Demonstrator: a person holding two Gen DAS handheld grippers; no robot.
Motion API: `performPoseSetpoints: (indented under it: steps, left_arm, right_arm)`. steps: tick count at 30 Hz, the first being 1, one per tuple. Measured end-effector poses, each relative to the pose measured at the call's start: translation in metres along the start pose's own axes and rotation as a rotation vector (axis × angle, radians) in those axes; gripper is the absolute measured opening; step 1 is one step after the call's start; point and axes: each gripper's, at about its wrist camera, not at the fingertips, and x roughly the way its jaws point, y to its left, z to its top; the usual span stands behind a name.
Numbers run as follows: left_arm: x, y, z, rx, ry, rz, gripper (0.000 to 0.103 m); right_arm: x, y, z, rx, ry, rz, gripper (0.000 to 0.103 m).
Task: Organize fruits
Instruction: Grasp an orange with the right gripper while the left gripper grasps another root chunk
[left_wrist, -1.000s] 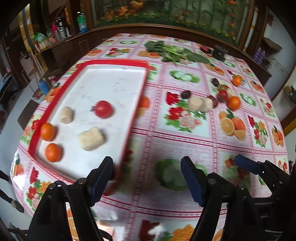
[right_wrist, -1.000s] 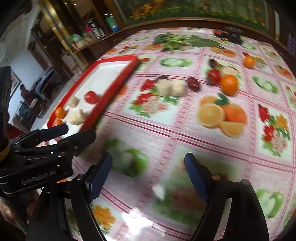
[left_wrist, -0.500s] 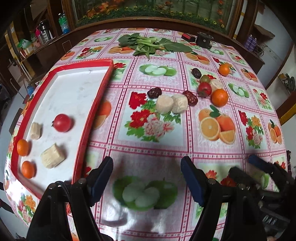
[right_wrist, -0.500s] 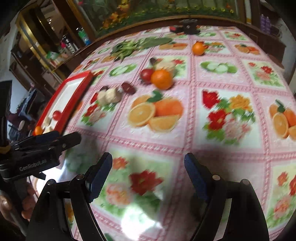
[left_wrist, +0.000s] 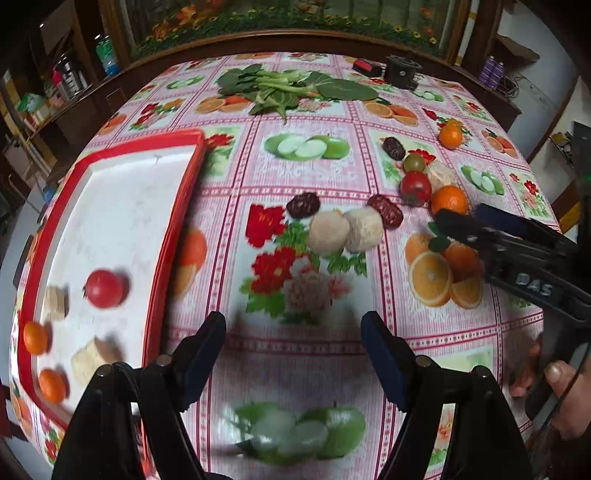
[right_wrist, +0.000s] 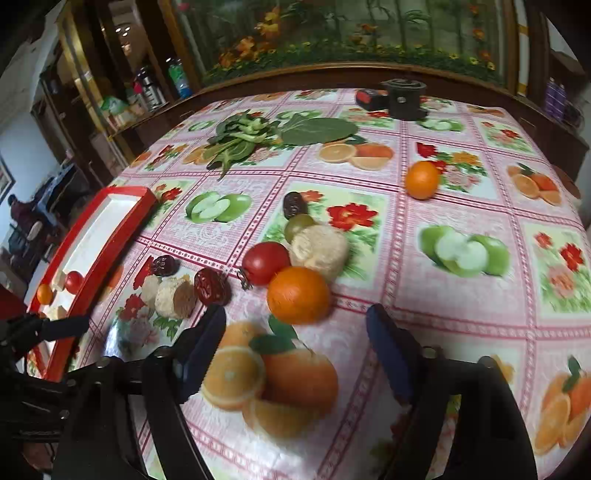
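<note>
Vinyl tablecloth printed with fruit spreads under both my claws. Left of my left claw sits the red-rimmed tray, holding 1 tomato, 2 oranges and 2 pale chunks. My left claw hangs spread and empty, with 2 pale round pieces ahead of it. My right claw is closing with nothing between its jaws; 1 orange lies just ahead of it, touching a tomato.

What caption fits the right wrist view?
Right hand-held gripper, jaws closing on nothing, nears an orange beside a tomato; red tray at left.
</note>
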Motion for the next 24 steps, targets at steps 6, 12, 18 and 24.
performPoseSetpoints:
  steps: [6,12,18,24]
  left_arm:
    - [0.008,-0.004,0.016,0.06,-0.016,-0.033,0.078]
    - [0.023,-0.002,0.032,0.07,-0.033,-0.086,0.078]
    - [0.036,-0.006,0.04,0.124,-0.042,-0.121,0.06]
    - [0.04,-0.012,0.042,0.159,-0.076,-0.109,0.036]
  right_arm:
    - [0.01,0.001,0.003,-0.051,0.002,-0.022,0.036]
    - [0.006,-0.007,-0.001,-0.008,0.006,0.008,0.036]
    - [0.001,-0.011,-0.003,0.013,0.009,0.029,0.037]
    - [0.003,-0.01,-0.002,0.011,0.007,0.026,0.037]
